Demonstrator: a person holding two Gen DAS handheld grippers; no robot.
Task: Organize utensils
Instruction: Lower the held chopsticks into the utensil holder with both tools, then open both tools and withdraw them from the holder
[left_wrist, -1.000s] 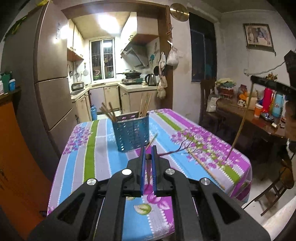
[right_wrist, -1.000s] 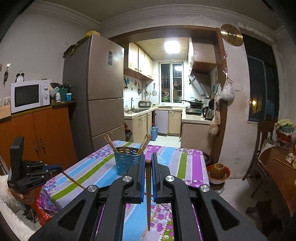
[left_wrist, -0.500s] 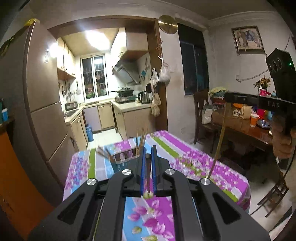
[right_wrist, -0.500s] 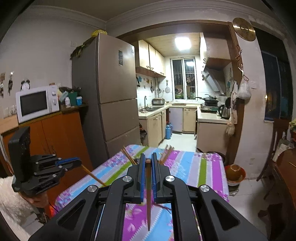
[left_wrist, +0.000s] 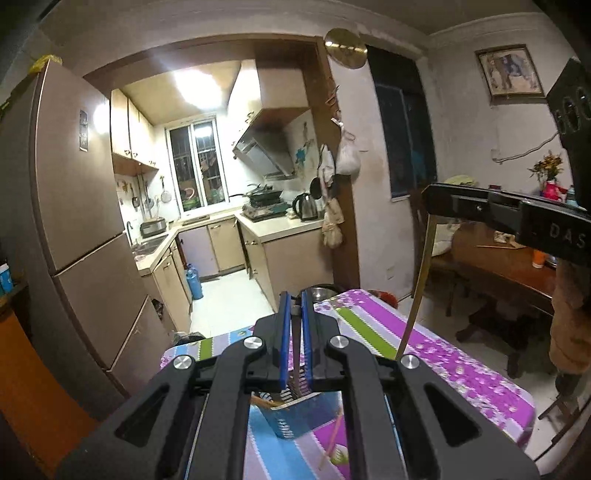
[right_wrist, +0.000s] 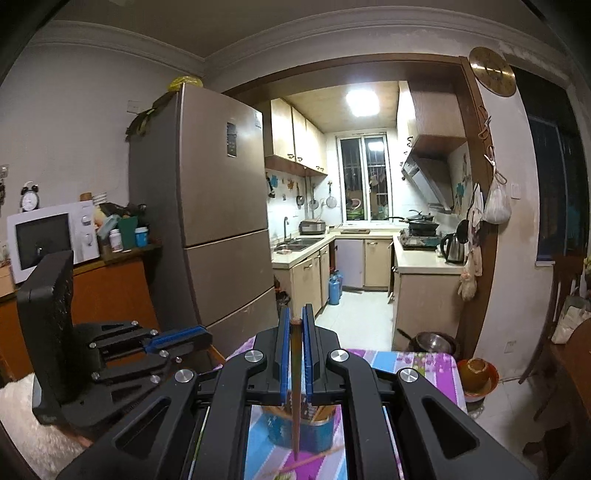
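The left tool is clamped on a chopstick that hangs down toward the blue utensil holder, which stands on the surface just below and ahead of its tips. The right tool pinches another chopstick above the same holder. Both sticks hang long and thin, so either could swivel in the pads, miss the rim, or tip the light holder

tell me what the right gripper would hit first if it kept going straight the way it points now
Probably nothing close. The right gripper, shut on a chopstick, points over the blue utensil holder and the table's far edge toward the open kitchen floor. Depth is unclear, though.
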